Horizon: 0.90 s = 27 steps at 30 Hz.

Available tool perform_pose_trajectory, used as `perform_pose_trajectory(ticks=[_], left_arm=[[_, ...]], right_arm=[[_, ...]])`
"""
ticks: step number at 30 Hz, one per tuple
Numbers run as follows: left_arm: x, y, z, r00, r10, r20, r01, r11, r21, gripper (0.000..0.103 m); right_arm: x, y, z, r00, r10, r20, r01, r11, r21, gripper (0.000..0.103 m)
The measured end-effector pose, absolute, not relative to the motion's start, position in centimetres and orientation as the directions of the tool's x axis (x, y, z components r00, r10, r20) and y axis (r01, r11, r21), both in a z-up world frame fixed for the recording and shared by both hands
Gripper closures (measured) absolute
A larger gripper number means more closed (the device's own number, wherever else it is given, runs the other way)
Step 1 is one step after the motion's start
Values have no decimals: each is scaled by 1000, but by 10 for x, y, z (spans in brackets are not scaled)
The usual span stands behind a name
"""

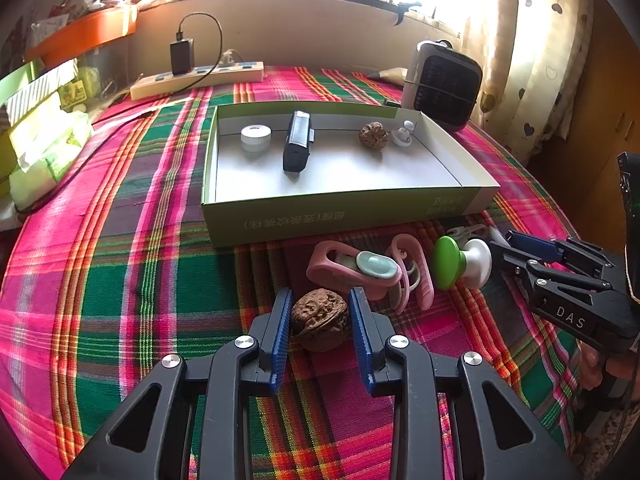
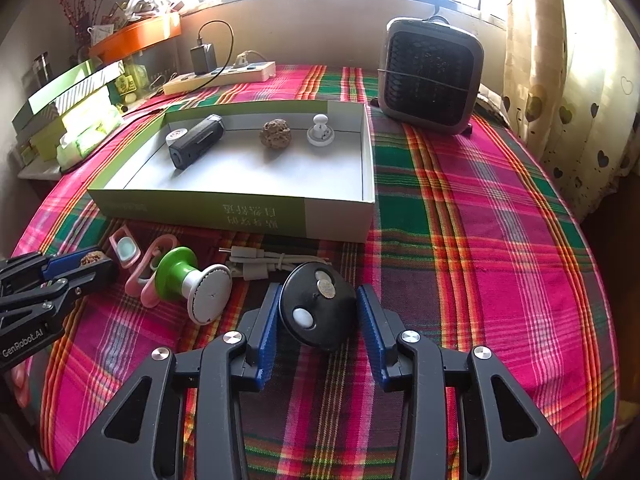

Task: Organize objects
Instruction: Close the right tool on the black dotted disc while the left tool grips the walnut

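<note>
Plaid cloth in pink, green and orange (image 1: 120,264) covers the table, and on it stands a shallow green-sided cardboard box with a white floor (image 1: 344,216). The left tool (image 1: 318,312) has its blue ribbed pads against both sides of a brown wrinkled walnut (image 1: 320,318) that rests on the cloth just in front of the box, so it grips the walnut. The right tool (image 2: 316,312) is closed the same way on a round black disc-shaped device with a white button (image 2: 316,312), also on the cloth near the box's front wall. Between the two tools lie a pink looped plastic clip with a pale teal pad (image 1: 352,270) and a green-and-white spool-shaped object (image 2: 192,280), with a grey coiled cable (image 2: 264,264) just behind. Inside the box sit a black oblong device (image 1: 297,146), a white round cap (image 1: 256,136), a second rough walnut (image 1: 373,135) and a small white knob (image 1: 402,134).
</note>
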State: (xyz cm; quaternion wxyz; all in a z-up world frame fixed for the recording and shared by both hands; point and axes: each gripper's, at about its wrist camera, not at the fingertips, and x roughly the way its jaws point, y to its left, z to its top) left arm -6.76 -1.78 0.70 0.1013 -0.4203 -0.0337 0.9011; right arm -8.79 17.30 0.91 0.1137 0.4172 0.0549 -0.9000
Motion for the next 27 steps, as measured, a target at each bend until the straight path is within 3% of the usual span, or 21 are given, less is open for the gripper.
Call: perform_pose_trajectory(ticks=[27], left_arm=[[-66,-15,7,-629,195,-752,-152,-980,-127,76]], right_arm=[[-83,173,13,-652,-169,-739,251,-968,-1,75]])
